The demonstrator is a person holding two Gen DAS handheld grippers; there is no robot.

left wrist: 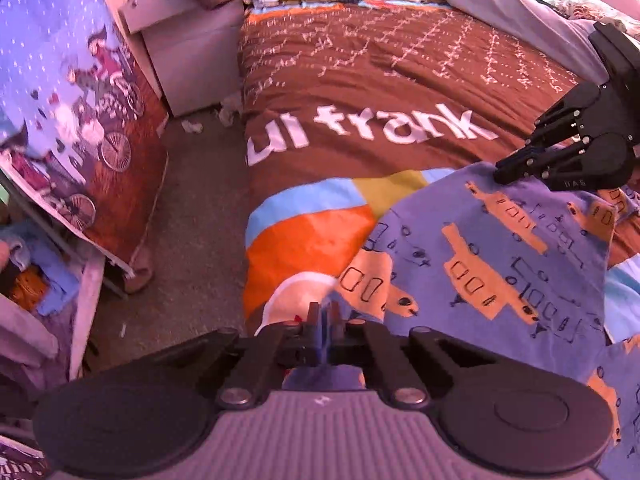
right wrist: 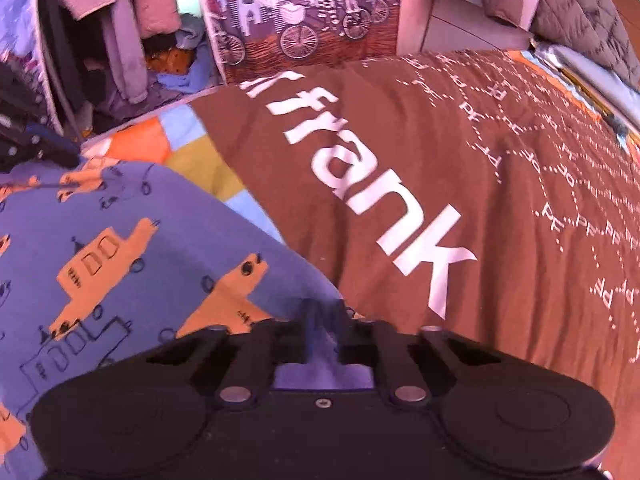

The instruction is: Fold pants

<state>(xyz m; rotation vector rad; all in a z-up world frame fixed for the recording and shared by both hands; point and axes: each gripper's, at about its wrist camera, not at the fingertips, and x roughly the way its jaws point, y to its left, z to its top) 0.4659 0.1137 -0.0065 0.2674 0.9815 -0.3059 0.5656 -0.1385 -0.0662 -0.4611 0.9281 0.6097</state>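
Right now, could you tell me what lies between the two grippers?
In the left wrist view, only the blue pants span from the left gripper to the right gripper, over the bedspread.

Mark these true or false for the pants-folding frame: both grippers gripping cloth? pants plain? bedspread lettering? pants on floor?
1. Both the left gripper and the right gripper are shut on the blue pants with orange car print. True.
2. The pants are plain, with no print. False: orange cars and dark line drawings cover them.
3. The brown bedspread with white lettering reads "frank". True.
4. The pants lie on the carpet floor. False: they are over the bed.
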